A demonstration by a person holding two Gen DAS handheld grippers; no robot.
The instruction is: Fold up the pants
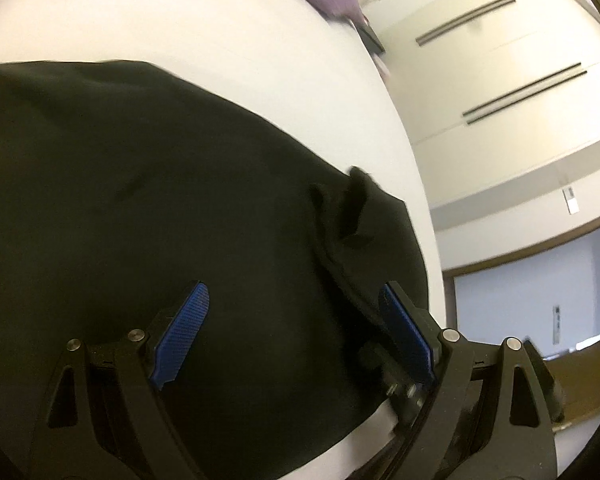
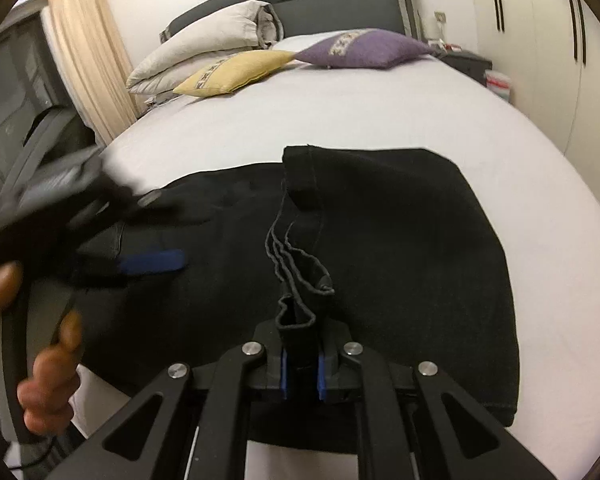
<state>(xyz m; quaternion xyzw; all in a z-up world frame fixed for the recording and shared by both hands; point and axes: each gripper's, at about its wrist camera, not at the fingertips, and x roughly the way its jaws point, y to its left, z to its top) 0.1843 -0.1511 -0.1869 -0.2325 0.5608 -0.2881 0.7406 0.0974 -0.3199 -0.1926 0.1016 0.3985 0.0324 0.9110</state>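
Black pants (image 2: 400,248) lie partly folded on a white bed (image 2: 340,112). They also fill the left wrist view (image 1: 160,200). My right gripper (image 2: 300,360) is shut on a bunched hem edge of the pants (image 2: 296,320) and lifts it slightly. My left gripper (image 1: 296,312) is open with blue pads (image 1: 184,332) spread wide, hovering just over the pants and holding nothing. The left gripper also shows blurred at the left of the right wrist view (image 2: 140,248), with a hand (image 2: 48,364) on it.
A purple cushion (image 2: 364,52), a yellow cushion (image 2: 236,72) and grey pillows (image 2: 208,48) lie at the headboard. A nightstand (image 2: 468,64) and white wardrobe (image 2: 540,40) stand right of the bed. A curtain (image 2: 88,68) hangs left.
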